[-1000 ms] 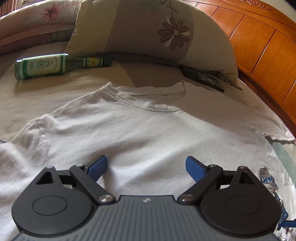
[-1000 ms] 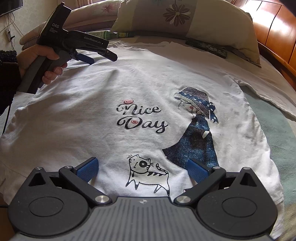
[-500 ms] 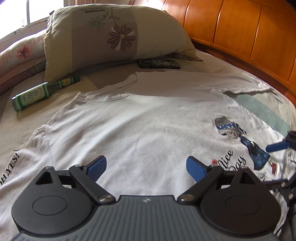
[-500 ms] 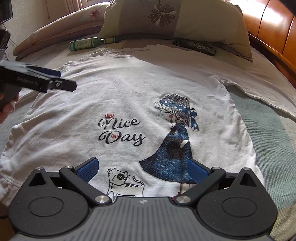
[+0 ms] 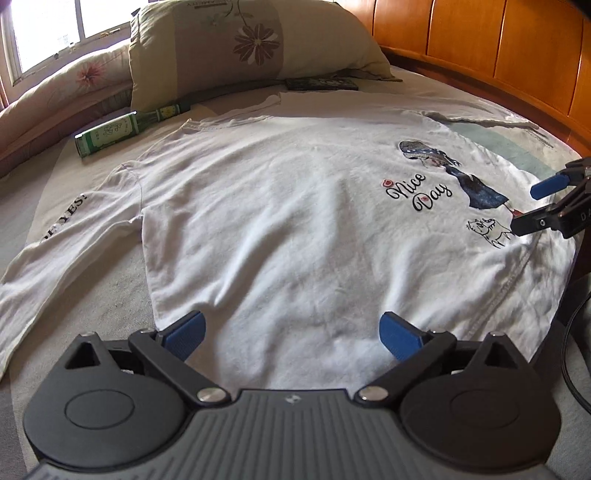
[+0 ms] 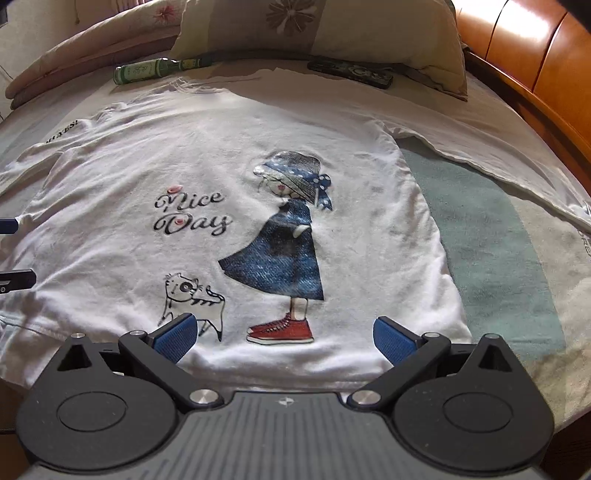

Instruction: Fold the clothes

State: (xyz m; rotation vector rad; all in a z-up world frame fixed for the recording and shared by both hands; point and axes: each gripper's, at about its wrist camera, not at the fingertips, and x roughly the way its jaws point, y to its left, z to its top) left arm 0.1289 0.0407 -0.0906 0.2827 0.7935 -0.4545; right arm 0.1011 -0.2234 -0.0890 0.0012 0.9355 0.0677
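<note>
Shirt (image 6: 258, 155) laid out flat and face-up on the bed (image 6: 487, 236), print showing, hem nearest both cameras, which looks like the starting spread for a fold. Nearest in, the right gripper (image 6: 282, 334) hovers just over the bottom hem below the red shoe of the printed girl, jaws wide apart, nothing between them. The left gripper (image 5: 293, 332) is poised at the shirt's side edge by the armpit, jaws likewise spread and empty; its tips peek in at the left border of the right view. So both tools sit at the cloth's edges, I'd say lining up for a grab, with no fold made yet. Moving out: one long sleeve (image 5: 66, 236) runs off to the left with lettering on it, the other sleeve (image 6: 491, 155) angles away to the right across the green stripe of the bedding. Beyond the collar, a green bottle (image 5: 122, 133) lies on its side and a dark flat case (image 6: 351, 72) rests against the pillow (image 6: 325, 33). Both are close to the neckline and could get in the way of a fold. Farthest back, the wooden headboard (image 5: 498, 44).
</note>
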